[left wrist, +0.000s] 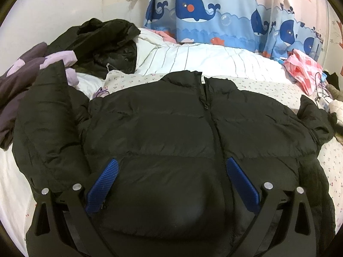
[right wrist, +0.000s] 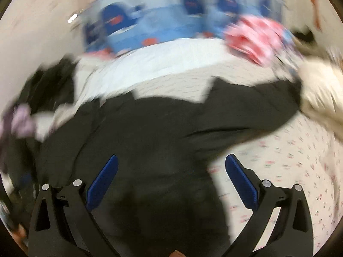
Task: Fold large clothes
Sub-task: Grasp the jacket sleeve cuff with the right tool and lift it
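Observation:
A black puffer jacket (left wrist: 163,128) lies front up on the bed, zipped, collar toward the far side, its sleeves spread left and right. My left gripper (left wrist: 170,167) is open and empty, hovering over the jacket's lower front. In the blurred right wrist view the jacket (right wrist: 150,128) fills the middle, with one sleeve (right wrist: 253,105) stretched right. My right gripper (right wrist: 171,165) is open and empty over the jacket's lower right edge, with its right finger above the sheet.
The bed has a floral sheet (left wrist: 268,90) and a striped white duvet (left wrist: 203,60) behind. A pile of dark and purple clothes (left wrist: 64,49) sits at far left. A pink checked bag (left wrist: 304,68) and small items lie at right. A whale-print curtain (left wrist: 214,12) hangs behind.

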The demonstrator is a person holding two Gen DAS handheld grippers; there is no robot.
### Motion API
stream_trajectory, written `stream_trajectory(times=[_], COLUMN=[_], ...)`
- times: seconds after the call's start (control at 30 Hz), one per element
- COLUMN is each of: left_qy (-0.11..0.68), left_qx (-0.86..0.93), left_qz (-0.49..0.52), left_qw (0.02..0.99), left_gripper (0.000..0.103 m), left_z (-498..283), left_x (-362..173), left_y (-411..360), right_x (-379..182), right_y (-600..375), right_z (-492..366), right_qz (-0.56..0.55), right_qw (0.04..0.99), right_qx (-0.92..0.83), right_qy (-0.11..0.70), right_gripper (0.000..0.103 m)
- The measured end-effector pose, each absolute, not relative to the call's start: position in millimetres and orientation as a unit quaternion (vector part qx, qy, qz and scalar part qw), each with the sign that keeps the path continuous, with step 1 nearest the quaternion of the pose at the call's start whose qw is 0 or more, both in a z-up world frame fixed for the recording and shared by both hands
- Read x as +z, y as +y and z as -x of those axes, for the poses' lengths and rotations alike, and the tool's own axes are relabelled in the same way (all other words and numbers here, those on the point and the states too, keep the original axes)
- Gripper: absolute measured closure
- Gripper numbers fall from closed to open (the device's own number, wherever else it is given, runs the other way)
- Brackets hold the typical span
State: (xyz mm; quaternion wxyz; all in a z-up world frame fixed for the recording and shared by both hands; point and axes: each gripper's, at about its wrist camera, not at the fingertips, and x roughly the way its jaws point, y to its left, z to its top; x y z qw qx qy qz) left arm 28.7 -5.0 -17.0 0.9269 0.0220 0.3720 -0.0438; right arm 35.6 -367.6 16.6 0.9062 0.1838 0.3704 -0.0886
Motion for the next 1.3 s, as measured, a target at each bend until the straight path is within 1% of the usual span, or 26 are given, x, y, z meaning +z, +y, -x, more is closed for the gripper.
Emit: stream_trajectory(times=[0.1, 0.2, 0.3, 0.4, 0.5, 0.67, 0.7, 0.73, 0.77, 0.8, 0.83, 0.9, 0.97, 1.07, 1.13, 1.2, 1.27, 1.3], left_qy=[0.381, 0.384, 0.385, 0.388, 0.388, 0.391, 0.391, 0.39, 0.39, 0.39, 0.391, 0.391, 0.391, 0.388, 0.389, 0.392, 0.394, 0.394], left_qx=[-0.044, -0.047, -0.045, -0.044, -0.043, -0.037, -0.036, -0.036, -0.036, -0.036, -0.037, -0.038, -0.038, -0.04, -0.04, -0.042, -0.047, -0.046], left_qz=[-0.012, -0.005, -0.012, -0.021, -0.025, -0.03, -0.029, -0.029, -0.03, -0.03, -0.03, -0.031, -0.029, -0.026, -0.025, -0.025, -0.024, -0.026], left_qw=[0.924, 0.922, 0.922, 0.921, 0.92, 0.919, 0.919, 0.92, 0.92, 0.92, 0.919, 0.919, 0.919, 0.92, 0.92, 0.919, 0.917, 0.918], left_gripper=[0.006, 0.006, 0.006, 0.006, 0.006, 0.006, 0.006, 0.006, 0.006, 0.006, 0.006, 0.006, 0.006, 0.006, 0.006, 0.006, 0.006, 0.006], left_z=[-33.3, -35.1, -37.1, -38.7, -39.9, -43.4, -43.8, -43.9, -44.3, -44.3, -44.3, -44.4, -44.0, -43.4, -42.8, -42.2, -42.3, -42.5], left_x=[-19.5, -21.0, -23.6, -27.1, -28.5, -32.7, -32.8, -32.8, -33.1, -33.5, -33.7, -34.1, -33.1, -30.9, -31.4, -32.7, -33.5, -33.9], left_y=[-2.4, -2.1, -6.0, -8.8, -8.9, -7.6, -7.2, -6.9, -7.4, -7.4, -7.9, -7.7, -7.0, -6.6, -7.4, -8.7, -10.0, -10.7], right_x=[0.4, -27.4, -61.7, -91.5, -109.1, -114.5, -114.9, -116.0, -117.9, -117.5, -113.7, -87.5, -55.7, -4.2, 2.7, -18.6, -55.1, -76.8], right_y=[-466.3, -551.3, -615.7, -651.0, -671.1, -681.1, -678.5, -675.9, -672.3, -670.4, -667.5, -656.2, -642.8, -623.0, -622.1, -635.4, -653.6, -665.3], right_z=[-32.1, -36.1, -47.3, -64.9, -83.6, -119.8, -129.1, -138.3, -148.0, -155.1, -158.6, -152.5, -135.7, -84.3, -52.7, -37.4, -33.5, -28.4], right_qz=[-0.299, -0.366, -0.414, -0.43, -0.444, -0.432, -0.424, -0.415, -0.406, -0.402, -0.395, -0.358, -0.319, -0.268, -0.269, -0.306, -0.357, -0.397], right_qw=[0.875, 0.839, 0.811, 0.795, 0.794, 0.815, 0.825, 0.83, 0.831, 0.832, 0.836, 0.862, 0.889, 0.927, 0.931, 0.915, 0.884, 0.863], right_qx=[-0.132, -0.18, -0.194, -0.213, -0.231, -0.233, -0.217, -0.206, -0.189, -0.178, -0.172, -0.164, -0.156, -0.144, -0.149, -0.136, -0.127, -0.124], right_qy=[0.358, 0.361, 0.366, 0.372, 0.345, 0.307, 0.304, 0.311, 0.329, 0.338, 0.339, 0.319, 0.289, 0.219, 0.196, 0.225, 0.273, 0.287], right_gripper=[0.006, 0.006, 0.006, 0.006, 0.006, 0.006, 0.011, 0.033, 0.049, 0.077, 0.091, 0.096, 0.098, 0.098, 0.097, 0.092, 0.069, 0.049])
